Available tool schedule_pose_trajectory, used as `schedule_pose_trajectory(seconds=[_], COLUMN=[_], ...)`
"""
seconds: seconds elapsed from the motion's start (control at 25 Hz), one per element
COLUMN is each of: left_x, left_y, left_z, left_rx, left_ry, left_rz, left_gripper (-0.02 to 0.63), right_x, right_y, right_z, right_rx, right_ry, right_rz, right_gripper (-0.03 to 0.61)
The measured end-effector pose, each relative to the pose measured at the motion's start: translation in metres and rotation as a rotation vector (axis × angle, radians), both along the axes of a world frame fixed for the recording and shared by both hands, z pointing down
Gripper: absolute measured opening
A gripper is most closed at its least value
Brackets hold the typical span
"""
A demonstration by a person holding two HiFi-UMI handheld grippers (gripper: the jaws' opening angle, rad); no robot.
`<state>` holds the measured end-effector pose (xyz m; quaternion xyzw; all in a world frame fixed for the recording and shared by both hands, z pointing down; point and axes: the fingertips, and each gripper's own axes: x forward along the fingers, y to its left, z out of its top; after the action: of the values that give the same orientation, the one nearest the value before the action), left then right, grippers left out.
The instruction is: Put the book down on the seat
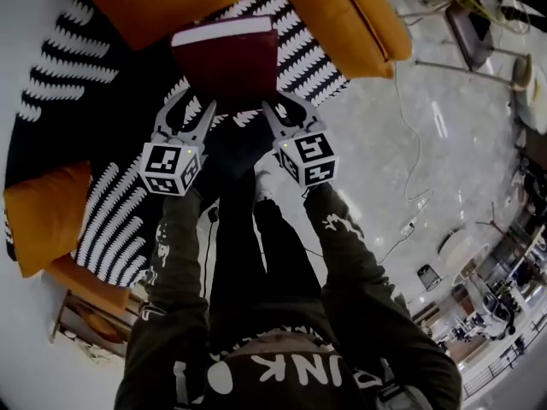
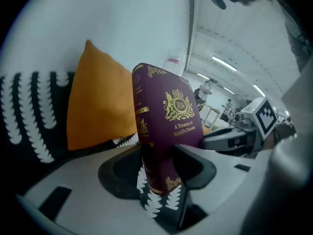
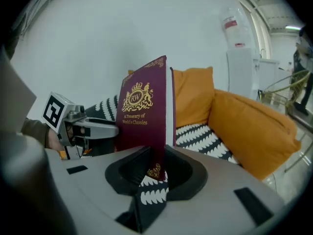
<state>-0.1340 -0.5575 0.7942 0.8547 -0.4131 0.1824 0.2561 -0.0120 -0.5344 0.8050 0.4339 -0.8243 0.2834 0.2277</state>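
Left gripper (image 2: 159, 168) and right gripper (image 3: 154, 169) are both clamped on the book (image 2: 166, 126), one at each bottom corner. We see it held upright over the black-and-white seat (image 1: 51, 101), near the orange cushions (image 1: 350, 15). Maroon hardcover, gold crest, gold title "A Treasury of World's Classics", gold-banded spine, white page edge. Bottom edge is buried in the jaws. We can't tell if it touches the seat. Head view: cover too dark to read.
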Motion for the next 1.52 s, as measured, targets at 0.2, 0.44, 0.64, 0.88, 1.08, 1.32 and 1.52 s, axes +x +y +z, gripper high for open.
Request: schedule_pose_trajectory(seconds=[0.2, 0.44, 0.64, 0.88, 1.08, 1.32, 1.52], left_x=[-0.013, -0.021, -0.014, -0.021, -0.029, -0.02, -0.011], left_y=[-0.017, -0.021, -0.056, -0.071, -0.074, -0.08, -0.087], left_z=[0.106, 0.161, 0.169, 0.162, 0.138, 0.077, -0.023], left_rx=[-0.127, -0.159, -0.141, -0.07, 0.043, 0.172, 0.33], left_ry=[0.008, 0.026, -0.02, -0.017, -0.046, -0.074, -0.076], left_rz=[-0.009, -0.034, -0.021, -0.039, -0.072, -0.057, -0.069], left_gripper=[0.187, 0.189, 0.19, 0.139, 0.005, 0.003, 0.003], right_x=[-0.013, -0.021, -0.014, -0.002, 0.008, -0.003, -0.002], right_y=[-0.018, -0.021, -0.053, -0.073, -0.079, -0.089, -0.101], right_z=[0.098, 0.157, 0.165, 0.156, 0.138, 0.081, -0.011], right_rx=[-0.121, -0.203, -0.232, -0.131, -0.013, 0.118, 0.276], right_ry=[0.029, 0.019, 0.018, 0.046, 0.076, 0.078, 0.037], right_rz=[-0.012, 0.009, 0.016, 0.024, 0.037, 0.003, 0.019], right_gripper=[0.094, 0.1, 0.119, 0.07, 0.011, 0.011, 0.011])
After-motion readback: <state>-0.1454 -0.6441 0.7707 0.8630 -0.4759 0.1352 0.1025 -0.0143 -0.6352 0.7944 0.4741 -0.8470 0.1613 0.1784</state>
